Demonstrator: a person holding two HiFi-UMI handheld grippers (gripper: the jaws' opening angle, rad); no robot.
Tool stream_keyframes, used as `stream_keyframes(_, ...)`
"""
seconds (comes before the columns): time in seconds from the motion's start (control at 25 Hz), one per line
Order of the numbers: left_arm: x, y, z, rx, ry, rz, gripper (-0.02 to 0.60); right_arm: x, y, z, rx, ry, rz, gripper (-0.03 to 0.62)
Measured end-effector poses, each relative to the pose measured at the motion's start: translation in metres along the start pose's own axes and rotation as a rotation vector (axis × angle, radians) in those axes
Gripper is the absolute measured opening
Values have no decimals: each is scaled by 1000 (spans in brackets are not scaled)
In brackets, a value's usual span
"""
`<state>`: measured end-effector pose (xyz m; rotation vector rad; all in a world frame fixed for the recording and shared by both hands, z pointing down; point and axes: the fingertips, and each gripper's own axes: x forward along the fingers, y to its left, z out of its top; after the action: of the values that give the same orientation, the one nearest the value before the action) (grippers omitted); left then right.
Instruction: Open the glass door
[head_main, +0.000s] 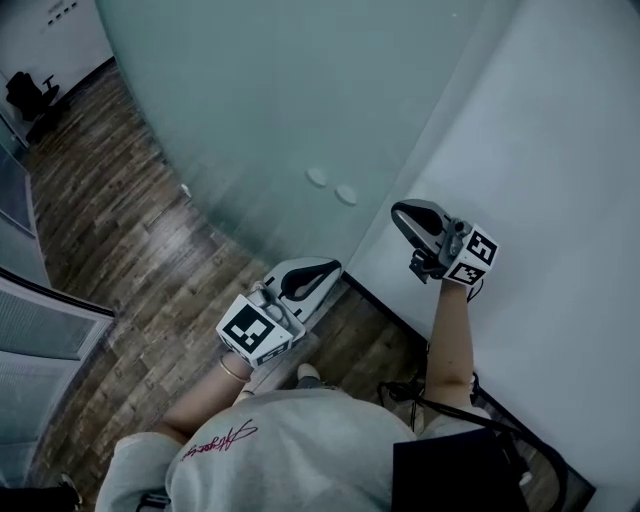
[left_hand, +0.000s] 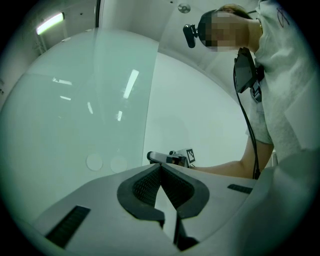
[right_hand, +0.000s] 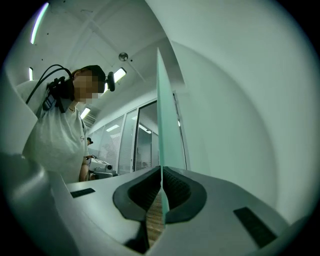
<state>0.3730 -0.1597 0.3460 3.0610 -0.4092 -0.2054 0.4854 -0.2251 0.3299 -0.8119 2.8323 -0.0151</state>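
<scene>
The frosted glass door (head_main: 280, 100) stands ahead of me, with two round discs (head_main: 317, 177) on its pane. Its free edge runs beside the white wall. My right gripper (head_main: 397, 210) is held level at that edge. In the right gripper view the thin door edge (right_hand: 159, 110) runs straight down between the pads, and the right gripper (right_hand: 161, 170) is shut on it. My left gripper (head_main: 335, 266) hovers lower and to the left, close to the pane, not touching it. It is shut and holds nothing (left_hand: 160, 166). From the left gripper view the right gripper (left_hand: 150, 156) shows at the door (left_hand: 75, 110) edge.
A white wall (head_main: 560, 150) is on the right, just past the door edge. Wood-plank floor (head_main: 120, 230) lies below and to the left. An office chair (head_main: 30, 95) stands far off at the upper left. A glass partition with blinds (head_main: 40, 330) lines the left side.
</scene>
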Motion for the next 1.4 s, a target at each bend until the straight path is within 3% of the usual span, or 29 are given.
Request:
stream_keyframes(0.4, -37, -13, 3, -19, -15, -42, 12, -4, 73, -24, -18, 83, -97, 25)
stream_keyframes(1.2, -107, -54, 10, -6, -32, -107, 12, 4, 193, -37, -51, 42, -201, 24)
stream_keyframes(1.4, -119, -58, 10, -10, -32, -116, 12, 14, 210, -45, -81, 84, -227, 20)
